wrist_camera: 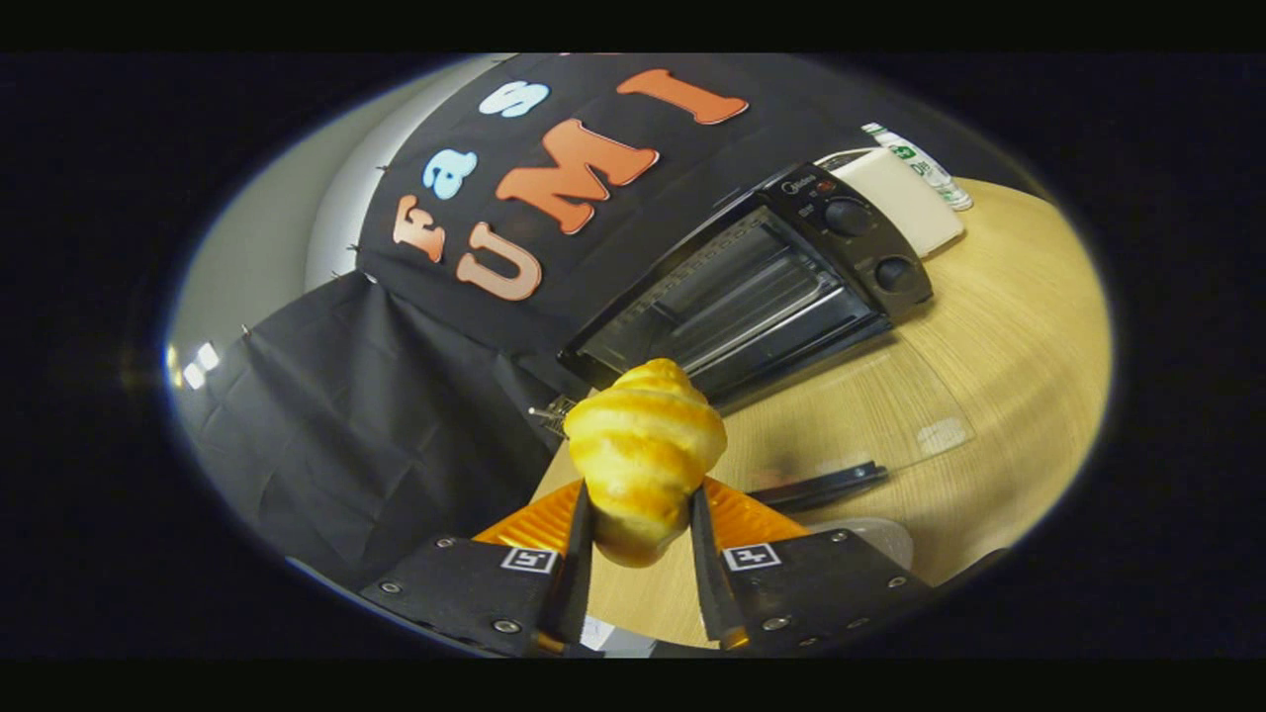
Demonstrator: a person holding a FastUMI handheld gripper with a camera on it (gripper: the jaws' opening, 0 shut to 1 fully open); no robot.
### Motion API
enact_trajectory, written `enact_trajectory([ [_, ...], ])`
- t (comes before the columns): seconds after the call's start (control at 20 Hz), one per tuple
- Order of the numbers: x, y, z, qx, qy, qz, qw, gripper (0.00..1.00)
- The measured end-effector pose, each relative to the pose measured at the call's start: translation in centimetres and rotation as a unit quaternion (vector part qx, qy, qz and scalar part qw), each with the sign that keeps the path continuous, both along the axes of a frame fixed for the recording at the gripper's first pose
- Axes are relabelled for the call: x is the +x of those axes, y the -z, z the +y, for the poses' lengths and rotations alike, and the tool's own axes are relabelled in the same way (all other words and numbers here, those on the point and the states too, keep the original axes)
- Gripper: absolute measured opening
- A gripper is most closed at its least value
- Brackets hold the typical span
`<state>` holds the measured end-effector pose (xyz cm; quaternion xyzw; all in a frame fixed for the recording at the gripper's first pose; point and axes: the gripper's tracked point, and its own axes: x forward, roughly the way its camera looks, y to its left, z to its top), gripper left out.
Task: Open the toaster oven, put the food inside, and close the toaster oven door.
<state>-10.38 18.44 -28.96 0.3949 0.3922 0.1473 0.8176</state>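
Observation:
My gripper point(641, 519) is shut on a golden croissant point(645, 450), which stands up between the two fingers with its tip pointing away. Beyond it on the wooden table point(999, 326) stands the black toaster oven point(762, 287). Its glass door point(870, 415) lies folded down flat onto the table, handle point(816, 485) toward me, and the wire rack inside shows. Two knobs point(870, 242) sit on the oven's right-hand panel. The view is tilted, so the croissant is held above the table, short of the open door.
A white box point(910, 198) and a bottle point(920, 163) stand behind the oven's knob side. The black cloth wall point(376, 415) hangs to the left of the table's edge. Bare wood lies to the right of the oven door.

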Motion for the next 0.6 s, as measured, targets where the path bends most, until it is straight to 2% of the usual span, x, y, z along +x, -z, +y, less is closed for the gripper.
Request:
enact_trajectory([
  [0.35, 7.9, 2.2, -0.6, -0.024, 0.036, -0.002, 0.999, 0.46],
  [0.6, 11.1, 4.3, -0.8, -0.061, 0.049, 0.014, 0.997, 0.46],
])
